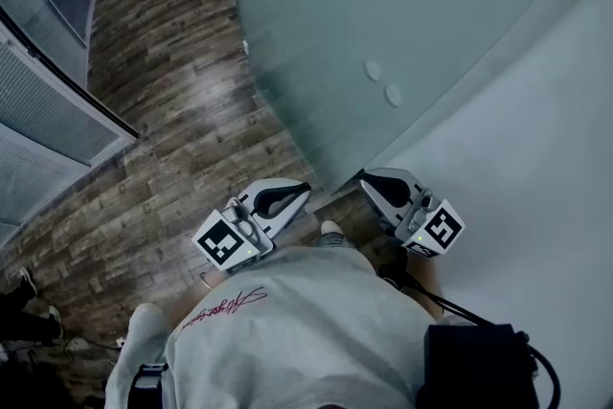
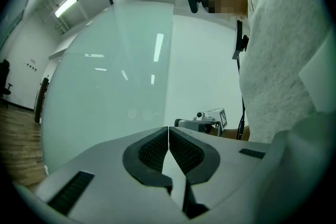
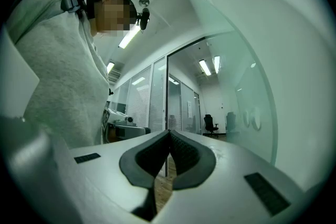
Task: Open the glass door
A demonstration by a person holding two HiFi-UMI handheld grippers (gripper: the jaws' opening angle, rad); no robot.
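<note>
The frosted glass door (image 1: pixel 383 34) fills the upper middle of the head view, with two round fittings (image 1: pixel 394 94) on it. Its lower edge ends just ahead of my grippers. My left gripper (image 1: pixel 305 191) is held by my body, shut with nothing in it, pointing towards the door's lower edge. My right gripper (image 1: pixel 366 177) sits just right of that edge, shut and empty too. In the left gripper view the shut jaws (image 2: pixel 168 131) face the glass door (image 2: pixel 105 102). The right gripper view has shut jaws (image 3: pixel 169 134) and the door (image 3: pixel 247 107) to their right.
A white wall (image 1: pixel 536 168) runs along the right of the door. A wood floor (image 1: pixel 182 110) stretches left to a glass partition with blinds (image 1: pixel 48 110). An office chair (image 3: pixel 210 124) stands far down the room. My shoe (image 1: pixel 330 228) is between the grippers.
</note>
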